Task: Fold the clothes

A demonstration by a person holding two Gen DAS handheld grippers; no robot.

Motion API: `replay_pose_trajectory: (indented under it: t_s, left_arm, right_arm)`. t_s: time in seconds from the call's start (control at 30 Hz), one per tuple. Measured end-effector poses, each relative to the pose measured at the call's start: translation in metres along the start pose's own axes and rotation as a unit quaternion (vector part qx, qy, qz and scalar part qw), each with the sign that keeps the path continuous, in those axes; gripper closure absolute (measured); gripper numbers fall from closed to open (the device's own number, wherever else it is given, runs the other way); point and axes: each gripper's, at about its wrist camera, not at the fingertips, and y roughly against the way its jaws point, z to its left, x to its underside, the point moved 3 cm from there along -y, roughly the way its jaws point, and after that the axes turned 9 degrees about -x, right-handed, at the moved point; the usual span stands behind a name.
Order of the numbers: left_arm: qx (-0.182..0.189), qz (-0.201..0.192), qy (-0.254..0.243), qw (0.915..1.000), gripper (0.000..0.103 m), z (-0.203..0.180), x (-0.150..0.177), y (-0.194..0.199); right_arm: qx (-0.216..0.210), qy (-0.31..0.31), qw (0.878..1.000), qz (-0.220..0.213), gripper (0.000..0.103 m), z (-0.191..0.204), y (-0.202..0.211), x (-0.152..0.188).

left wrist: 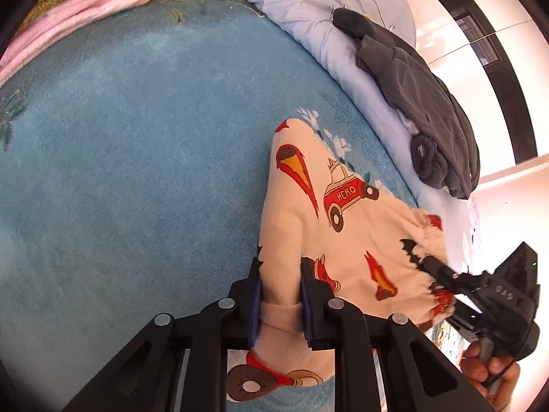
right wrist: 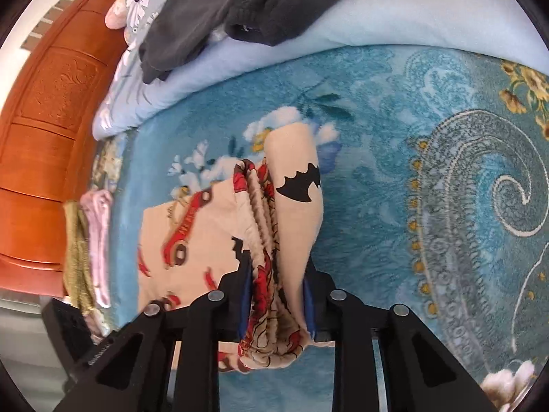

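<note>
A cream child's garment (left wrist: 346, 237) printed with red cars, flames and black bats lies partly lifted over the blue floral blanket (left wrist: 137, 158). My left gripper (left wrist: 281, 267) is shut on a bunched fold of its plain edge. My right gripper (right wrist: 276, 267) is shut on the gathered elastic waistband (right wrist: 260, 206) of the same garment (right wrist: 192, 226). The right gripper (left wrist: 429, 261) also shows in the left wrist view at the garment's right edge, held by a hand.
A dark grey garment (left wrist: 422, 103) lies on the pale blue floral quilt (left wrist: 308, 13) along the far side; it also shows in the right wrist view (right wrist: 219, 10). Folded pink cloth (left wrist: 79, 10) sits at the far left. An orange wooden headboard (right wrist: 48, 110) stands at left.
</note>
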Motion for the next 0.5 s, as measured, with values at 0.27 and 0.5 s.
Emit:
replay_pose_trajectory:
  t_s: [0.27,0.5]
  left_arm:
    - [0.040,-0.122,0.103,0.9864,0.083,0.072,-0.052,0.083]
    - [0.004,-0.256,0.174,0.9510,0.083,0.184,-0.096,0.191]
  right_arm:
    - [-0.043,0.168,0.985,0.018,0.078,0.156,-0.008,-0.022]
    - [-0.116,0.328,0.934,0.086,0.078,0.343,-0.082,-0.017]
